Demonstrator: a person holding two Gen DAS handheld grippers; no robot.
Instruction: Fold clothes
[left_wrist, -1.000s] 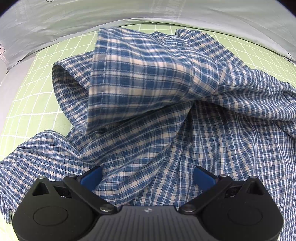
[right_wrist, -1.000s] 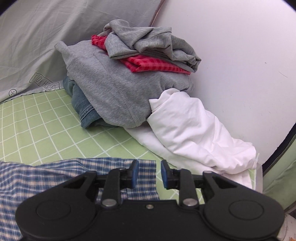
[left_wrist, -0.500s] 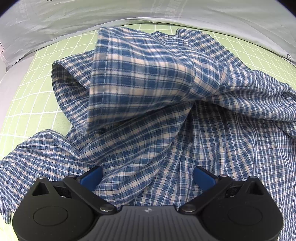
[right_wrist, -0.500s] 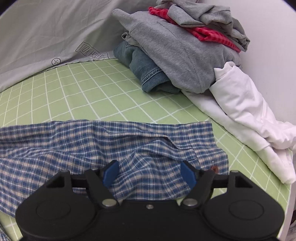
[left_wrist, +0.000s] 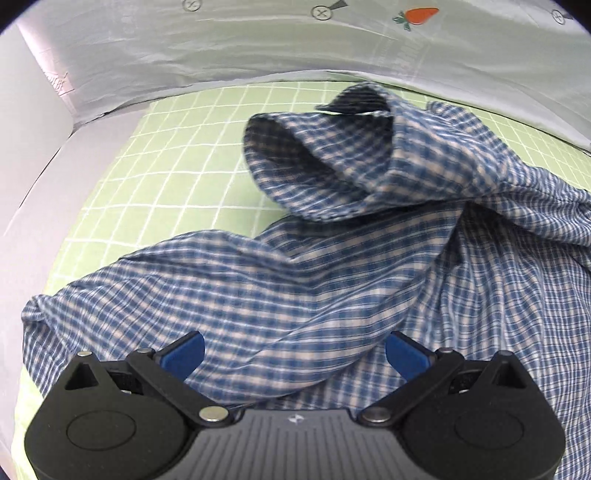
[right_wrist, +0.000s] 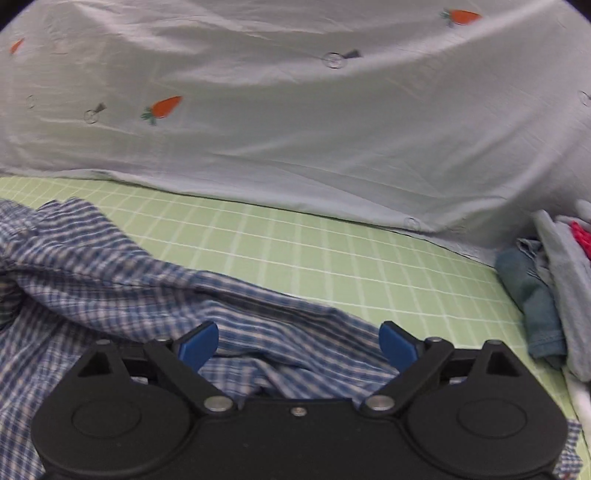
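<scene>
On the green grid sheet (left_wrist: 177, 177), the rumpled blue plaid shirt (left_wrist: 332, 266) lies beneath both gaping, empty tongs.

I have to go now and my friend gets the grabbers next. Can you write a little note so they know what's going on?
Left gripper: jaws wide open over the blue checked shirt, gripping nothing.
Right gripper: jaws have just been opening and now stand wide; shirt cloth lies below them, not pinched.
The shirt lies rumpled on the green grid sheet, one cuff standing up open.
The pile of other clothes sits at the right edge of the right view.
Done: no neat fold on the shirt yet.
Left: flatten it, fold it, then probably the pile.
</scene>
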